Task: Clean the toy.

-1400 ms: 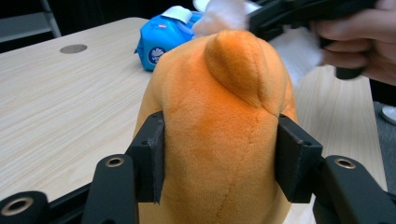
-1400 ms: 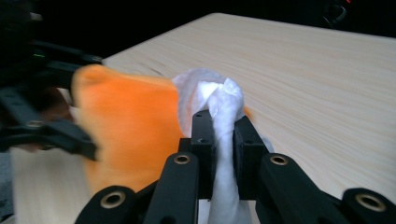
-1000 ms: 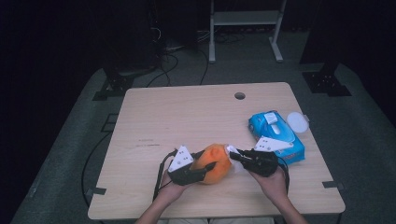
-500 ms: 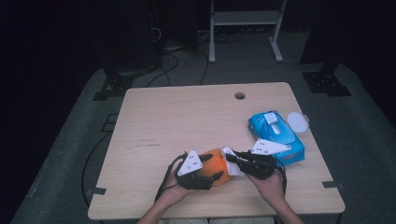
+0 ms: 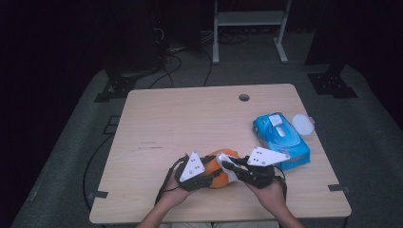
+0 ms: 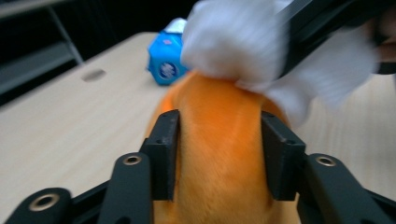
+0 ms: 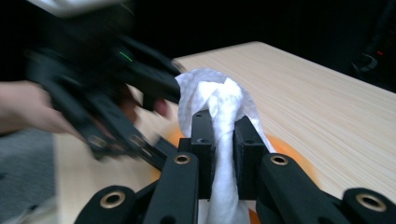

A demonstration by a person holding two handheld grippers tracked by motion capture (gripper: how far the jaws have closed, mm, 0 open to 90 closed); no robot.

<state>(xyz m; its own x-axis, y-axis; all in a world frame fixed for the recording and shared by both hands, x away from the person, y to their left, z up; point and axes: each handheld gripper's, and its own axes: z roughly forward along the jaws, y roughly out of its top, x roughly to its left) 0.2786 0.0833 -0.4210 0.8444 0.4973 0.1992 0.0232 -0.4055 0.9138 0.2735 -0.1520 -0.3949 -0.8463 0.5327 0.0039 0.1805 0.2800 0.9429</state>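
Observation:
A fuzzy orange soft thing [image 5: 222, 179] lies near the table's front edge. My left gripper [image 5: 215, 174] comes at it from the left. Its jaws have just been closing and now squeeze the orange thing [image 6: 219, 158] from both sides, as the left gripper [image 6: 219, 135] view shows. My right gripper [image 5: 227, 166] reaches in from the right, shut on a crumpled white wipe [image 5: 230, 174]. In the right gripper [image 7: 225, 127] view the wipe [image 7: 212, 91] bunches up between the pads. The wipe [image 6: 233, 42] rests on top of the orange thing.
A blue pack of wet wipes [image 5: 280, 137] lies at the right of the wooden table [image 5: 190, 118], with a small round white lid [image 5: 302, 124] beside it. A cable hole [image 5: 244, 97] sits near the far edge. Dark floor, cables and a rack leg lie beyond.
The right gripper has slid left with the wipe onto the orange thing. The left gripper has tilted and shifted its hold, so less of the orange thing shows.

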